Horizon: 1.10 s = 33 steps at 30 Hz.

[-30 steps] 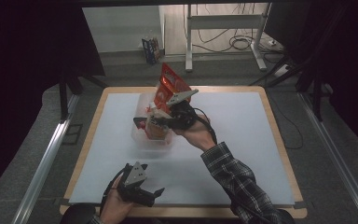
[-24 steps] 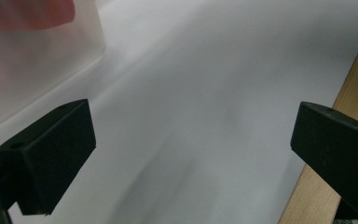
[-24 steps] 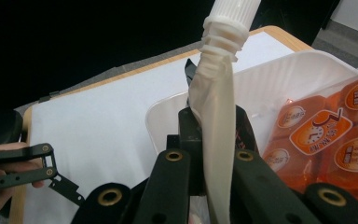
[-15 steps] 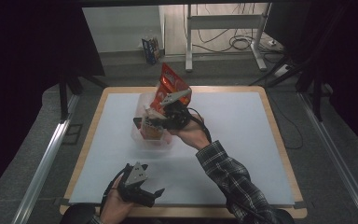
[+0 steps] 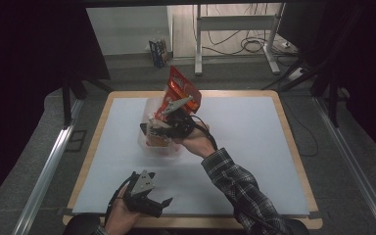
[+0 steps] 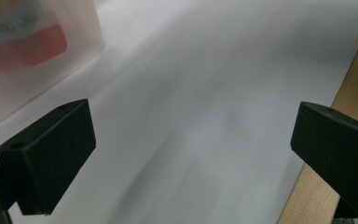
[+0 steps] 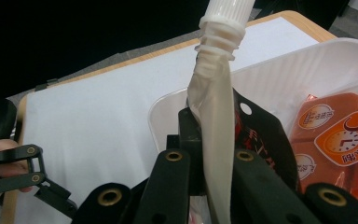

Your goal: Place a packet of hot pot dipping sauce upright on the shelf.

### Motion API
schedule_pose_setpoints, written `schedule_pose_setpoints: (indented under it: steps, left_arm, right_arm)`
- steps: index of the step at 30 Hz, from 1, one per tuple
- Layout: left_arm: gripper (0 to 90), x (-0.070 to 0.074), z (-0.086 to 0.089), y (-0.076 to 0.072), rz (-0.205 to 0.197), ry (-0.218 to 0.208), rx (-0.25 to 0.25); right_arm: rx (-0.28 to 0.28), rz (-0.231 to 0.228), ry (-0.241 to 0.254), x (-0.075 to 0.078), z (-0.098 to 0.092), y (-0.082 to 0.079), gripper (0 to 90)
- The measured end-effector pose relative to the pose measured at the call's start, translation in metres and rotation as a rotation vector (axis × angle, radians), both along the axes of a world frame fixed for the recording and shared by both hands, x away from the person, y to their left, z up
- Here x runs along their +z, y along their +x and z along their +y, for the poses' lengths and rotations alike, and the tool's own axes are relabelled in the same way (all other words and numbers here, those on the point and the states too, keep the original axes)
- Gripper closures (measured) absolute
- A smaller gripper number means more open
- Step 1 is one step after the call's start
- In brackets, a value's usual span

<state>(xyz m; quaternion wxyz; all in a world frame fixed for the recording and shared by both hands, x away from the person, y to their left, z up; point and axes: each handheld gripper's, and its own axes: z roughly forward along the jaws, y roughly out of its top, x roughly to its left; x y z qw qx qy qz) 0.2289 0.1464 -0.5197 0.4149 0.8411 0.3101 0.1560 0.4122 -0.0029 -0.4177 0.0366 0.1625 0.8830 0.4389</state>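
Close up, right gripper pinching spouted pouch (white cap)

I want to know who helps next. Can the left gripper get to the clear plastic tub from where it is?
Probably yes. The left gripper sits open near the table's front edge, and just bare white mat lies between it and the tub. The right gripper is shut on a spouted pouch over the tub, so that side is crowded.

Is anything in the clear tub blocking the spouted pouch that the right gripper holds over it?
Partly. The right gripper is shut on the spouted pouch above the clear tub. Orange packets lie in the tub beside the pouch; the space directly below it is hidden by the jaws.
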Motion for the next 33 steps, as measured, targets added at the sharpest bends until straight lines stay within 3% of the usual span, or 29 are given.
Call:
schedule_pose_setpoints:
  steps: [13, 22, 33]
  left_arm:
    - [0.0, 0.000, 0.001, -0.001, -0.038, -0.012, 0.013]
    - [0.0, 0.000, 0.003, -0.001, -0.074, -0.027, 0.015]
    - [0.0, 0.000, 0.004, -0.001, -0.076, -0.052, 0.022]
  right_arm:
    - [0.003, -0.010, -0.047, -0.013, 0.015, 0.003, 87.5]
    - [-0.010, 0.000, -0.036, -0.016, 0.016, 0.006, 87.4]
    - [-0.006, -0.028, -0.079, -0.022, 0.026, 0.004, 87.1]
